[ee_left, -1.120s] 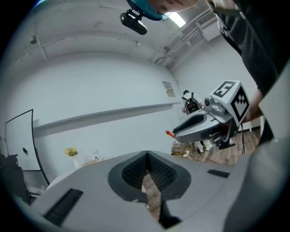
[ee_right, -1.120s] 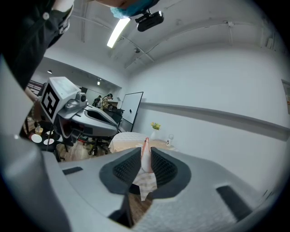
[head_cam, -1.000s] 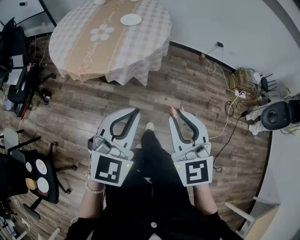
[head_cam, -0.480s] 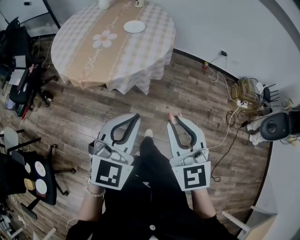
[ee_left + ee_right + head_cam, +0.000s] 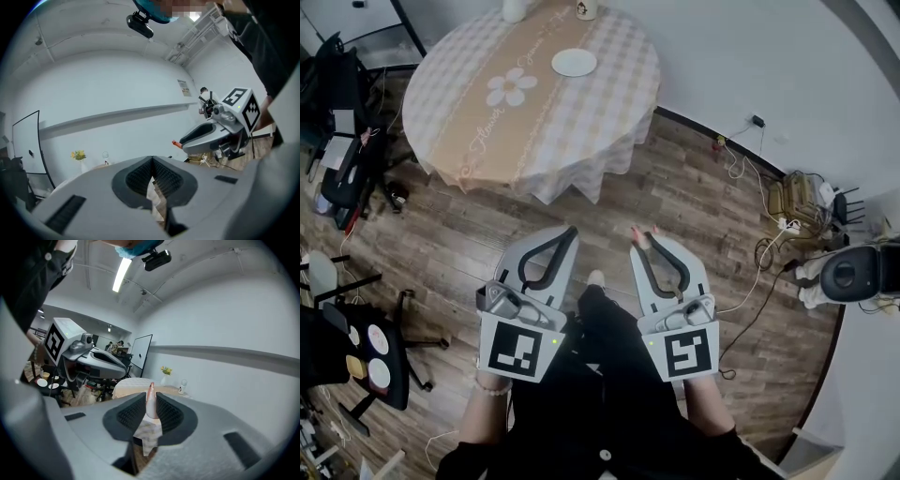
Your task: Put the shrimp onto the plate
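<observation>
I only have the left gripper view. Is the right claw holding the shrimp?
Observer: Yes. The right claw is shut on the shrimp, one end poking past the tips.
Operator: Where's the plate?
Observer: The plate is on the round table, at the far side, and looks bare.
Operator: Are we at the table?
Observer: No. Open floor lies between the claw and the table.
</observation>
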Action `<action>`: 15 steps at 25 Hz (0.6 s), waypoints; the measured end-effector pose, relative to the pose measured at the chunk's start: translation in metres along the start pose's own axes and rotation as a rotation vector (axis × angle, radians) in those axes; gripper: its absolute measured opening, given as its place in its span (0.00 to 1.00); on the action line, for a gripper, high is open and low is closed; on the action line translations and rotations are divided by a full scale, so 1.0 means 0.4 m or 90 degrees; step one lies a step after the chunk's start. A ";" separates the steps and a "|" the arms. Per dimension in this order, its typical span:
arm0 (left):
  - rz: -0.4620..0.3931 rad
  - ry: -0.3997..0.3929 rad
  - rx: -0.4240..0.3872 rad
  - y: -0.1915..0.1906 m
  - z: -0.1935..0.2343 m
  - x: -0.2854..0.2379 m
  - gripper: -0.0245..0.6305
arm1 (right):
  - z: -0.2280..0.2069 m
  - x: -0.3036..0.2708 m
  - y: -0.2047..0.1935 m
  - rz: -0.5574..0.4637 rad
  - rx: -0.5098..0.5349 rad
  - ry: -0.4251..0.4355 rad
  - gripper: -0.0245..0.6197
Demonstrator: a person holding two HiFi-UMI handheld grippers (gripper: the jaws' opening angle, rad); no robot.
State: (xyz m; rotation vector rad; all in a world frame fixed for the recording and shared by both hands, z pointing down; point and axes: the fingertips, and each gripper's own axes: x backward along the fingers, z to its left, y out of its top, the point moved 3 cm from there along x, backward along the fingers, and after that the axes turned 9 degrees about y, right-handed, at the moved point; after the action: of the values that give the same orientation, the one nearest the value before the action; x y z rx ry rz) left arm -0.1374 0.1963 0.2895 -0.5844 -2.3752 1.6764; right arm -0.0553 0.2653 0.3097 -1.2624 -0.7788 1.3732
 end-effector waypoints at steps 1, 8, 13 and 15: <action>0.003 0.004 0.001 -0.001 0.006 -0.014 0.04 | -0.013 -0.010 0.000 0.000 0.001 0.004 0.12; 0.015 0.032 0.004 0.009 0.034 -0.113 0.04 | -0.115 -0.069 0.008 -0.013 0.006 0.034 0.12; 0.022 0.053 0.001 0.022 0.055 -0.178 0.04 | -0.190 -0.107 0.016 -0.024 0.013 0.051 0.12; 0.025 0.062 0.001 0.024 0.061 -0.198 0.04 | -0.211 -0.118 0.015 -0.025 0.015 0.058 0.12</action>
State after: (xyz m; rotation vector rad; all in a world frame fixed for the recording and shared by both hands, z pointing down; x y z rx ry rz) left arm -0.0724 0.1452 0.2783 -0.6995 -2.3095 1.6251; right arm 0.0178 0.2030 0.2976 -1.2759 -0.7193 1.2802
